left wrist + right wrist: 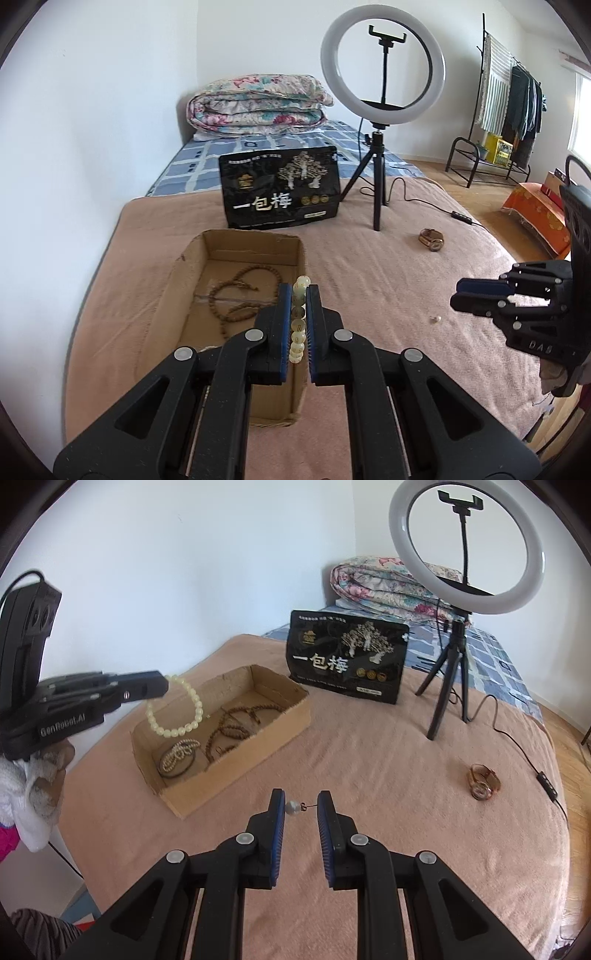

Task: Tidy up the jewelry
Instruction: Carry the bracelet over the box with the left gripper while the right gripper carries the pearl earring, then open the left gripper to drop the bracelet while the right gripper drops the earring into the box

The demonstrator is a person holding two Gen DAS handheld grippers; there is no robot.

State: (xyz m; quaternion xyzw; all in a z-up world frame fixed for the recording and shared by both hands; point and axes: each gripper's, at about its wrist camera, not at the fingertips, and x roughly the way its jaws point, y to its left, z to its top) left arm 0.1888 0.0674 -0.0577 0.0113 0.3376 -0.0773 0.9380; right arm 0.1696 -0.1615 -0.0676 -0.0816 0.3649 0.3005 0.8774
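Note:
My left gripper (297, 291) is shut on a bracelet of pale cream beads (298, 325), which hangs over the cardboard box (255, 236). The right wrist view shows that left gripper (162, 686) with the bracelet (173, 731) dangling above the box (236, 775). Brown wooden bead strings (236, 731) and a small bead bundle (179, 755) lie inside. My right gripper (300, 794) is narrowly apart and shut on a small pearl earring (293, 807); the pearl is against the left pad, its pin reaching the right pad. A gold-brown watch (482, 781) lies on the pink blanket.
A black snack bag (280, 188) stands behind the box. A ring light on a tripod (380, 155) with its cable (524, 753) stands to the right. A tiny pale object (436, 319) lies on the blanket near my right gripper (456, 295). A folded quilt (255, 103) sits at the back.

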